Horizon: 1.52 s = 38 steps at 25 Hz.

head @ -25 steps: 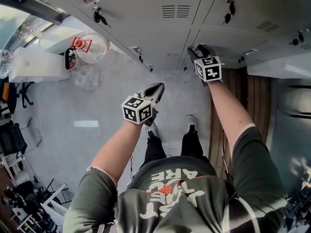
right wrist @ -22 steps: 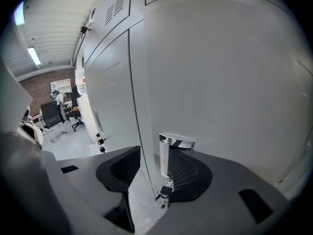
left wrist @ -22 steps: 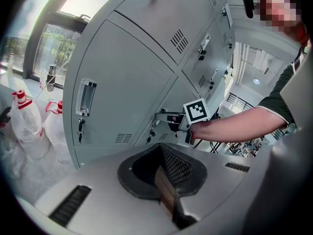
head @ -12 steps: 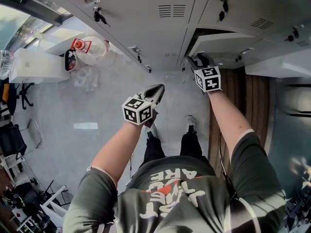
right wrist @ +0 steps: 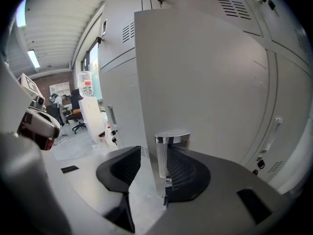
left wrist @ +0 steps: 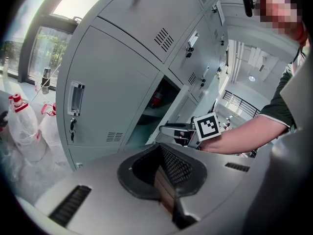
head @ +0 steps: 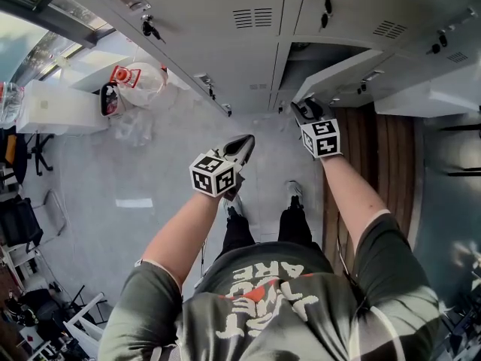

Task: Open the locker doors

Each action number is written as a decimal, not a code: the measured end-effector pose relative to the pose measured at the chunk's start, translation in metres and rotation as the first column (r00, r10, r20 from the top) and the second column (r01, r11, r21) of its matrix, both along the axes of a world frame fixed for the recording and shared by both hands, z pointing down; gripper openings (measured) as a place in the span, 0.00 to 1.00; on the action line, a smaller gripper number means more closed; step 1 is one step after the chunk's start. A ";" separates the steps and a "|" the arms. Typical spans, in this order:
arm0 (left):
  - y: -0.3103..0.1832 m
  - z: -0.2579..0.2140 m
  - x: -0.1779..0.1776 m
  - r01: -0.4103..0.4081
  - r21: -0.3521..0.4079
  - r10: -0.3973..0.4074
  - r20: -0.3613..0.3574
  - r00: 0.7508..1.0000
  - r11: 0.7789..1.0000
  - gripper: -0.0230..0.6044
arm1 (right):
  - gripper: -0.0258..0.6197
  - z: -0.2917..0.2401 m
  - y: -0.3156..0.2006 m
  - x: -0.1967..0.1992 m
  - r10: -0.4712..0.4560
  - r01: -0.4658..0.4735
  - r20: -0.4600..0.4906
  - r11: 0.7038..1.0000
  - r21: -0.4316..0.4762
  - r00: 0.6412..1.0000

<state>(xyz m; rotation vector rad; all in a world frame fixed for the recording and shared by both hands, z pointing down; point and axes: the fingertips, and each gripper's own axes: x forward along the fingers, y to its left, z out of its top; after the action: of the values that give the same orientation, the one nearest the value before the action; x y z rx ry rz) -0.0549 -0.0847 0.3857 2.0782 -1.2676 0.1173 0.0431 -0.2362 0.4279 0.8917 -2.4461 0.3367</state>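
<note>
Nearest, left gripper, jaws clenched on nothing, hanging idle over the floor short of the lockers.

Ahead and to the right, right gripper, jaws spread wide, straddling the free edge of a lower door, chrome handle between them. One pad tucked behind the handle, the other clear of the panel: hooked, by the look of it, rather than pinched.

Door itself standing partway out from the bank, dark compartment showing behind it.

Judged to be partway through opening this one door, the pull begun and not finished. Next, most likely: drawing the edge farther out along its arc until fully open, keeping the handle between the jaws, then slipping off sideways toward another handle.

Beyond, remaining doors shut flush, keys dangling from some of the locks.

Farthest left, jug and clear bags on the floor by the end of the bank.
</note>
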 end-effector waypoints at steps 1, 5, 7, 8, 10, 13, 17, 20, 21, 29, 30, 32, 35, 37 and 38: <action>0.001 0.000 0.002 -0.003 0.000 0.003 0.000 1.000 1.000 0.05 | 0.32 0.000 0.003 0.004 0.008 -0.008 0.001 1.000 -0.001 1.000; 0.006 -0.003 0.011 -0.016 -0.001 0.016 0.000 1.000 1.000 0.05 | 0.30 -0.001 0.012 0.019 0.053 -0.053 0.024 0.998 -0.018 0.998; 0.009 -0.003 0.015 -0.024 -0.002 0.024 -0.001 1.000 1.000 0.05 | 0.30 -0.002 0.015 0.027 0.080 -0.079 0.043 0.996 -0.030 0.996; 0.010 -0.004 0.017 -0.028 -0.002 0.028 0.000 1.000 1.000 0.05 | 0.30 -0.002 0.017 0.030 0.094 -0.092 0.054 0.995 -0.038 0.994; 0.012 -0.005 0.019 -0.035 -0.002 0.035 0.001 0.999 0.999 0.05 | 0.28 -0.001 0.019 0.038 0.122 -0.118 0.079 0.991 -0.062 0.989; 0.014 -0.007 0.022 -0.040 -0.003 0.041 0.005 0.999 0.999 0.05 | 0.29 -0.002 0.024 0.048 0.160 -0.148 0.122 0.984 -0.103 0.980; 0.016 -0.009 0.024 -0.049 -0.007 0.049 0.014 0.999 0.999 0.05 | 0.30 -0.002 0.030 0.062 0.226 -0.199 0.172 0.967 -0.157 0.959; 0.017 -0.010 0.027 -0.056 -0.011 0.056 0.016 0.998 0.998 0.05 | 0.30 -0.001 0.036 0.073 0.250 -0.221 0.176 0.960 -0.172 0.952; 0.017 -0.010 0.028 -0.058 -0.012 0.058 0.016 0.998 0.998 0.05 | 0.30 -0.001 0.039 0.077 0.256 -0.226 0.175 0.959 -0.174 0.951; 0.014 -0.014 0.042 -0.078 -0.018 0.078 0.014 0.997 0.997 0.05 | 0.30 -0.001 0.057 0.120 0.297 -0.271 0.143 0.946 -0.176 0.944; 0.013 -0.014 0.044 -0.081 -0.018 0.082 0.014 0.997 0.997 0.05 | 0.30 -0.001 0.058 0.125 0.300 -0.275 0.140 0.945 -0.176 0.944; 0.011 -0.015 0.048 -0.088 -0.019 0.089 0.015 0.996 0.996 0.05 | 0.31 -0.001 0.060 0.135 0.309 -0.284 0.135 0.942 -0.177 0.941; 0.010 -0.016 0.057 -0.099 -0.020 0.099 0.013 0.995 0.995 0.05 | 0.31 -0.002 0.064 0.150 0.328 -0.304 0.127 0.936 -0.178 0.936; 0.010 -0.016 0.064 -0.108 -0.022 0.108 0.013 0.994 0.994 0.05 | 0.31 -0.002 0.066 0.161 0.345 -0.320 0.123 0.930 -0.181 0.931; 0.010 -0.017 0.067 -0.113 -0.022 0.113 0.013 0.994 0.993 0.05 | 0.31 -0.003 0.067 0.166 0.353 -0.329 0.120 0.927 -0.182 0.928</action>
<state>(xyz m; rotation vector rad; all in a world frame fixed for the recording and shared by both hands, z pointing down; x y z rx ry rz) 0.0118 -0.0751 0.3688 2.1342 -1.1520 0.1952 0.2095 -0.1695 0.4253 1.2634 -2.3478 0.7380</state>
